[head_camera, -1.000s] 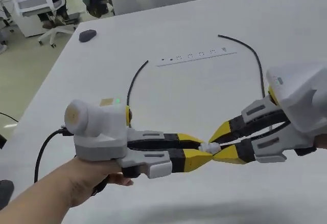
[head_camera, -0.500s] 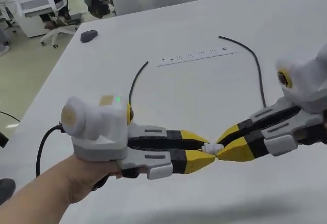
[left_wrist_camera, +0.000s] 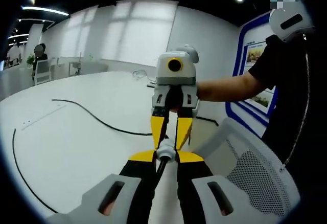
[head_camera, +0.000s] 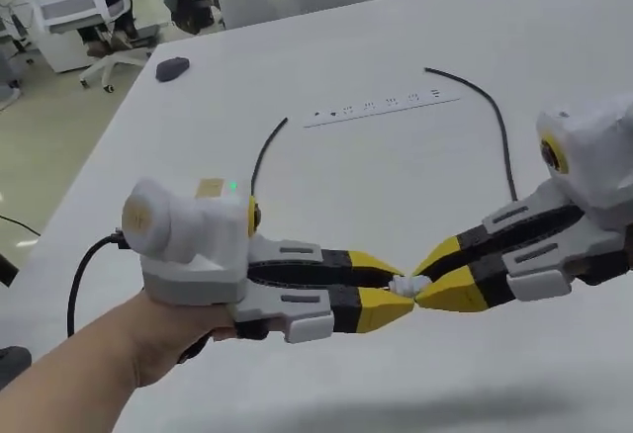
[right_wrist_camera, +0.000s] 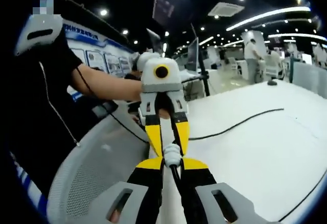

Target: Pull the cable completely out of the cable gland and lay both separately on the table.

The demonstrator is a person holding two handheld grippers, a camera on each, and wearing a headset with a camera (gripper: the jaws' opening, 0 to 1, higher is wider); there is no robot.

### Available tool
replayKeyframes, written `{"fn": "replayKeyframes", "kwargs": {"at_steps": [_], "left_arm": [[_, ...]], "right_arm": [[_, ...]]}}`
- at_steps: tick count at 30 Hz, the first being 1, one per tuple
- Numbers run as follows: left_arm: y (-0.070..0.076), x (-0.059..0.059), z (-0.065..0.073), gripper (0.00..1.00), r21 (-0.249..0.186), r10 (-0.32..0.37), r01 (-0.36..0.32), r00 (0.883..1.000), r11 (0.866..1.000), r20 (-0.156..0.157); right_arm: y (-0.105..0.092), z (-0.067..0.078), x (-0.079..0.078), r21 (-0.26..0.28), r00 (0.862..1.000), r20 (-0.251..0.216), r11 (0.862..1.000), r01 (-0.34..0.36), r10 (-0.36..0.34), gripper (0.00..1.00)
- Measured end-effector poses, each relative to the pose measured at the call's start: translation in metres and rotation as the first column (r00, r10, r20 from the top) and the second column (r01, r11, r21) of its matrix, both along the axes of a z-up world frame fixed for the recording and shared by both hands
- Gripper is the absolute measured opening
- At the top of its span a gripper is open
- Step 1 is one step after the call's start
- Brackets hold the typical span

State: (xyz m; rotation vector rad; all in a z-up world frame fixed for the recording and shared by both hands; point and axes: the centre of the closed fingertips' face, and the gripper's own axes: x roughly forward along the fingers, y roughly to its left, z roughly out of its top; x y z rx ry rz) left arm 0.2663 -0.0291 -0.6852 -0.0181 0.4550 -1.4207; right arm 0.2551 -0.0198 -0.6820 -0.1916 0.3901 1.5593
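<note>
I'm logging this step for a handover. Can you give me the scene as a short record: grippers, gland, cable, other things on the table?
left gripper: shut on the cable gland
right gripper: shut on the gland from the opposite side, tip to tip
cable: black, passes through the gland, runs back between the jaws
table: white; black cable stretches on both sides, power strip, mouse
task state: cable not yet out
</note>
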Motion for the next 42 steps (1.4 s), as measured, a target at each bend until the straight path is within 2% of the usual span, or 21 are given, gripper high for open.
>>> {"fn": "replayKeyframes", "kwargs": {"at_steps": [2, 4, 5, 6, 8, 10, 13, 14, 15, 17, 19, 20, 21, 22, 23, 27, 31, 35, 39, 41, 42], "left_arm": [[0.0, 0.0, 0.001, 0.14, -0.022, 0.024, -0.026, 0.995, 0.999, -0.093], [0.0, 0.003, 0.0, 0.14, -0.024, 0.023, -0.026, 0.996, 0.999, -0.09], [-0.001, 0.002, 0.0, 0.14, -0.023, 0.027, -0.03, 0.994, 0.999, -0.106], [-0.001, 0.001, -0.001, 0.14, -0.024, 0.044, -0.048, 0.986, 0.999, -0.16], [-0.001, 0.0, -0.003, 0.14, -0.022, 0.051, -0.057, 0.975, 0.998, -0.218], [-0.001, 0.002, -0.002, 0.14, -0.027, 0.051, -0.057, 0.98, 0.998, -0.191], [-0.004, 0.0, 0.001, 0.14, -0.031, 0.04, -0.045, 0.987, 0.998, -0.153], [-0.005, -0.001, 0.002, 0.14, -0.027, 0.032, -0.036, 0.992, 0.999, -0.124], [-0.004, -0.001, 0.002, 0.14, -0.025, 0.023, -0.026, 0.994, 0.999, -0.106], [-0.004, -0.001, 0.005, 0.14, -0.018, 0.003, -0.003, 1.0, 1.0, -0.016], [-0.005, -0.002, 0.009, 0.14, -0.028, -0.008, 0.008, 1.0, 1.0, 0.023], [-0.004, -0.002, 0.008, 0.14, -0.015, -0.015, 0.016, 0.998, 1.0, 0.068], [-0.004, -0.001, 0.009, 0.14, -0.018, -0.005, 0.007, 0.997, 1.0, 0.075], [-0.004, -0.003, 0.01, 0.14, -0.023, -0.006, 0.008, 0.998, 1.0, 0.06], [-0.004, -0.002, 0.009, 0.14, -0.01, -0.008, 0.009, 0.997, 1.0, 0.081], [-0.005, -0.001, 0.01, 0.14, 0.002, -0.003, 0.003, 0.996, 1.0, 0.088], [-0.005, -0.002, 0.008, 0.14, 0.012, -0.003, 0.002, 0.997, 1.0, 0.082], [-0.003, -0.002, 0.006, 0.14, 0.015, 0.006, -0.007, 0.999, 1.0, 0.053], [-0.002, 0.001, 0.005, 0.14, 0.017, 0.027, -0.028, 0.999, 0.999, 0.031], [-0.002, 0.003, 0.005, 0.14, 0.012, 0.038, -0.038, 0.999, 0.999, 0.015], [-0.002, 0.003, 0.005, 0.14, 0.012, 0.04, -0.04, 0.999, 0.999, 0.008]], "right_arm": [[0.0, 0.001, 0.001, -0.006, 0.988, 0.152, 1.0, -0.013, 0.014, 0.06], [0.0, 0.0, 0.0, -0.034, 0.977, 0.214, 0.999, -0.01, 0.017, 0.06], [0.0, 0.0, -0.002, -0.059, 0.951, 0.307, 0.998, -0.029, 0.045, 0.06], [0.0, -0.001, -0.001, -0.073, 0.931, 0.361, 0.997, -0.033, 0.057, 0.06], [0.0, -0.003, -0.003, -0.115, 0.879, 0.467, 0.992, -0.05, 0.098, 0.06], [0.0, -0.003, -0.002, -0.13, 0.856, 0.506, 0.991, -0.042, 0.103, 0.07], [-0.002, -0.001, -0.001, -0.107, 0.901, 0.43, 0.994, -0.016, 0.061, 0.07], [-0.004, -0.001, 0.0, -0.105, 0.941, 0.337, 0.994, 0.015, 0.022, 0.08], [-0.005, -0.002, 0.0, -0.108, 0.968, 0.25, 0.994, 0.034, -0.006, 0.08], [-0.007, 0.0, 0.003, -0.071, 0.996, 0.059, 0.995, 0.066, -0.062, 0.2], [-0.008, 0.009, 0.008, 0.01, 0.992, -0.087, 0.995, 0.095, -0.094, 0.27], [-0.009, 0.01, 0.008, 0.017, 0.989, -0.118, 0.995, 0.096, -0.094, 0.25], [-0.01, 0.012, 0.006, 0.037, 0.979, -0.186, 0.995, 0.089, -0.08, 0.22], [-0.01, 0.013, 0.007, 0.052, 0.975, -0.205, 0.994, 0.094, -0.081, 0.2], [-0.01, 0.012, 0.007, 0.057, 0.967, -0.244, 0.994, 0.093, -0.076, 0.19], [-0.008, 0.007, 0.008, 0.061, 0.95, -0.299, 0.992, 0.109, -0.086, 0.19], [-0.004, 0.003, 0.004, 0.052, 0.948, -0.31, 0.994, 0.096, -0.075, 0.09], [-0.003, 0.005, 0.001, 0.052, 0.962, -0.265, 0.995, 0.081, -0.064, 0.08], [-0.003, 0.006, 0.003, 0.043, 0.996, -0.077, 0.997, 0.057, -0.054, 0.08], [-0.002, 0.007, 0.003, 0.034, 0.997, 0.07, 0.999, 0.031, -0.034, 0.08], [-0.002, 0.008, 0.003, 0.03, 0.994, 0.104, 0.999, 0.024, -0.027, 0.08]]}}
